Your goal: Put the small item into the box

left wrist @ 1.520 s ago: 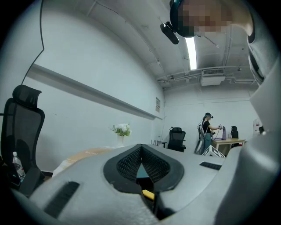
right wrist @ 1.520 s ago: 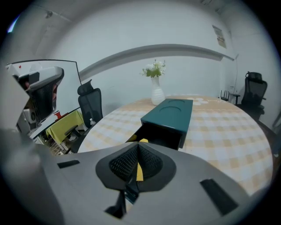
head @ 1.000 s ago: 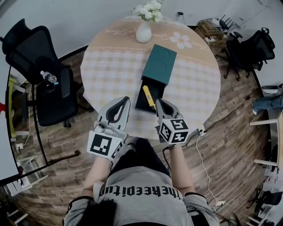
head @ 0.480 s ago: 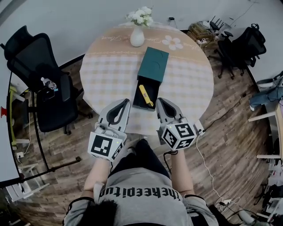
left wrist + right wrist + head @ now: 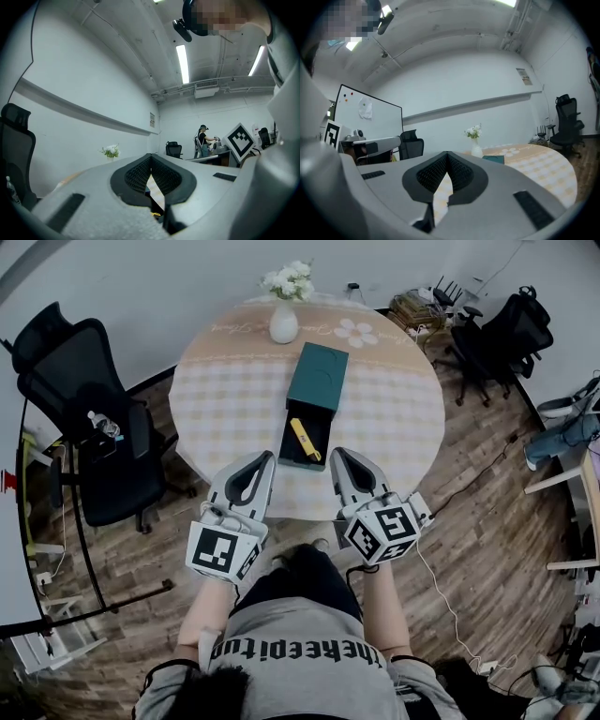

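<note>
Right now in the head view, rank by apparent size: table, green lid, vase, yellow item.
1. table
2. green lid
3. vase
4. yellow item
The last two look close; the vase stands farther off, so their order is unsure.

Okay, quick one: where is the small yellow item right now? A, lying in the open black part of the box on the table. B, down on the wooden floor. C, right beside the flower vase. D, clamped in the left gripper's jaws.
A: the head view shows the yellow item lying inside the open black tray of the box, on the table in front of both grippers.
</note>
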Demonstrator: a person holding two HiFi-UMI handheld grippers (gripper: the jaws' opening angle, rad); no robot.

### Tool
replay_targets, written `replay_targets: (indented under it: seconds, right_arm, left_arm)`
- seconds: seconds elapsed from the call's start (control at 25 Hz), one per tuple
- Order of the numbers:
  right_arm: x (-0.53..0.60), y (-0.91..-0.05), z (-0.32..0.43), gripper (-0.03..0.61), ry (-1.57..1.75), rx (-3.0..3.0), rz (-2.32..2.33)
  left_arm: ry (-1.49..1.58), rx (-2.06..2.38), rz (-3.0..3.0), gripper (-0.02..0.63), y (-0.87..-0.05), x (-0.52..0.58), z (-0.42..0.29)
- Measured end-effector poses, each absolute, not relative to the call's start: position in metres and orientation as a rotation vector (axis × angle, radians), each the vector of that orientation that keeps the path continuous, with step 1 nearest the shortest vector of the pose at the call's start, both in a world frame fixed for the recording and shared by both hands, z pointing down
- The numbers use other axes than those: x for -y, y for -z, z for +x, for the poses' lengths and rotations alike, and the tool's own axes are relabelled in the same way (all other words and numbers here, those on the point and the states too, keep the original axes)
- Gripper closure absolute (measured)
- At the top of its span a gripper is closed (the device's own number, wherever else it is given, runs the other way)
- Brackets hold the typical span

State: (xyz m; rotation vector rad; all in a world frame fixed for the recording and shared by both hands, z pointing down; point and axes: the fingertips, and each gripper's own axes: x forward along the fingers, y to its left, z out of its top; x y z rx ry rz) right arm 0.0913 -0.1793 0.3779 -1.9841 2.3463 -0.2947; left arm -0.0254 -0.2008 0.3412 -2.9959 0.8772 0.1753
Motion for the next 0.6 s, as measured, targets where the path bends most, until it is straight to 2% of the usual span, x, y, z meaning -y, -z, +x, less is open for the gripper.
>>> replay_targets:
  seconds: [0.6]
  right_arm:
    - [0.154, -0.35, 0.1, 0.572, 0.183, -2.407, -1.891]
  left_arm:
    - [-0.204, -0.933, -2.942, 0.598, -0.323, 0.177, -0.011]
